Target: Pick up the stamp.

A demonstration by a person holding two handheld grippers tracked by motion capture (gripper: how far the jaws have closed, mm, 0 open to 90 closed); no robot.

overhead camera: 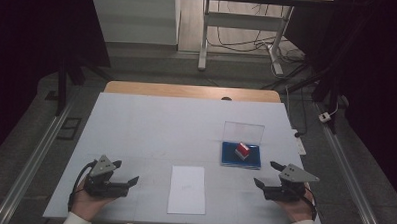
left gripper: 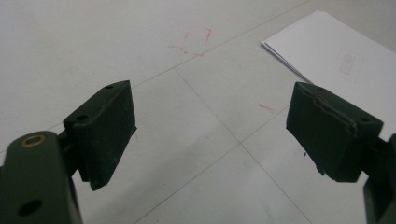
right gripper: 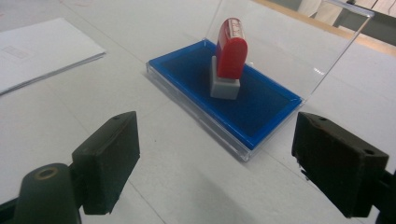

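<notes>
Where lid open: stamp (right gripper: 229, 58) in blue ink pad (right gripper: 261, 107)

left gripper (overhead camera: 126, 172) and right gripper (overhead camera: 264, 174) rest low, jaws spread wide

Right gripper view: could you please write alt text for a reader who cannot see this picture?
A red stamp with a grey base stands upright on a blue ink pad in a clear plastic case, whose transparent lid is raised behind it. The open right gripper frames it from below, holding nothing. White sheets of paper lie on the white table at the left.
</notes>
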